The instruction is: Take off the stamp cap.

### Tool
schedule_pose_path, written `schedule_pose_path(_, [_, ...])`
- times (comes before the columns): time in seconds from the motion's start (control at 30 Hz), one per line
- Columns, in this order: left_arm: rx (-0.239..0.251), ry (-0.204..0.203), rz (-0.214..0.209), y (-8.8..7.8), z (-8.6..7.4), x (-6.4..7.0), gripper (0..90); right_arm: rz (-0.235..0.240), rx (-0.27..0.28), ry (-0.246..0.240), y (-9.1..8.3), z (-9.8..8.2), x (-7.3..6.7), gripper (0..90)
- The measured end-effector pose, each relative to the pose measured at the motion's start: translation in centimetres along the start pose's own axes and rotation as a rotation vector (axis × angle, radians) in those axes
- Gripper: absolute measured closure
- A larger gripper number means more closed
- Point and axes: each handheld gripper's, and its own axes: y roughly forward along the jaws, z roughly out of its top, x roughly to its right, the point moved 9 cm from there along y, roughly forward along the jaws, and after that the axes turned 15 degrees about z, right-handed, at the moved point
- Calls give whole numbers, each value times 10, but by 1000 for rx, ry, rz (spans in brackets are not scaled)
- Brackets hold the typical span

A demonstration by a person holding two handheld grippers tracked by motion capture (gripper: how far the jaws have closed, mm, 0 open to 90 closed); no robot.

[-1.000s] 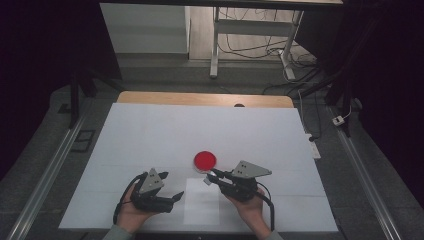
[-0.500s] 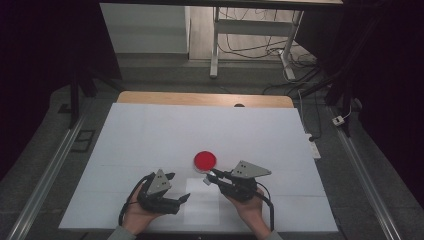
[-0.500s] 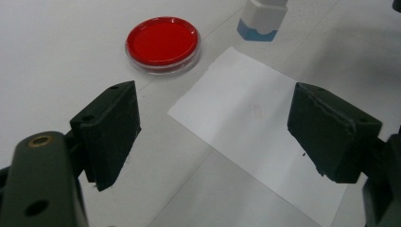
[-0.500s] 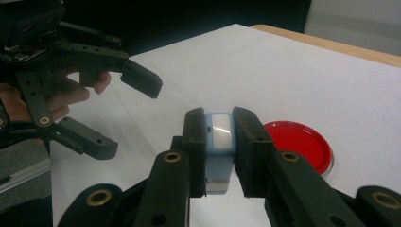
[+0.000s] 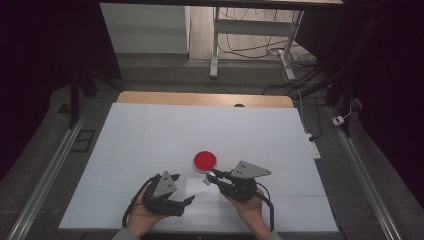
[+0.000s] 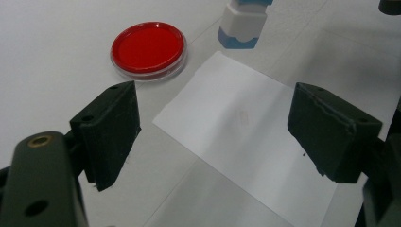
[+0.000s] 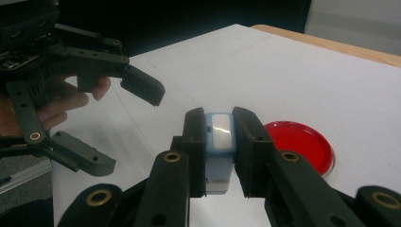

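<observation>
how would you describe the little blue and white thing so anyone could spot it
On the white table, find the red dish near the front middle. Just right of it, the right hand-held gripper clamps a small block: pale blue with a white face, unlike the flat paper sheet nearby.

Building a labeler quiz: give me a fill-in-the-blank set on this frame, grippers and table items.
1. The right gripper is shut on a small white and ____ block.
2. The left gripper hovers with jaws ____ over the sheet of paper.
3. The round dish on the table is ____ in colour.

Missing words: blue; open; red
</observation>
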Motion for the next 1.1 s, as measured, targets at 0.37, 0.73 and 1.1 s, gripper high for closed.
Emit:
schedule_pose_path(0.37, [15,39,-14,10,24,15,182,-4,15,2,-4,3,0,755])
schedule_pose_path(0.73, [32,56,-15,13,30,23,180,-14,19,-7,-2,4,-2,755])
schedule_pose_path(1.1, [22,63,20,23,32,26,188,-14,28,-10,-2,4,-3,755])
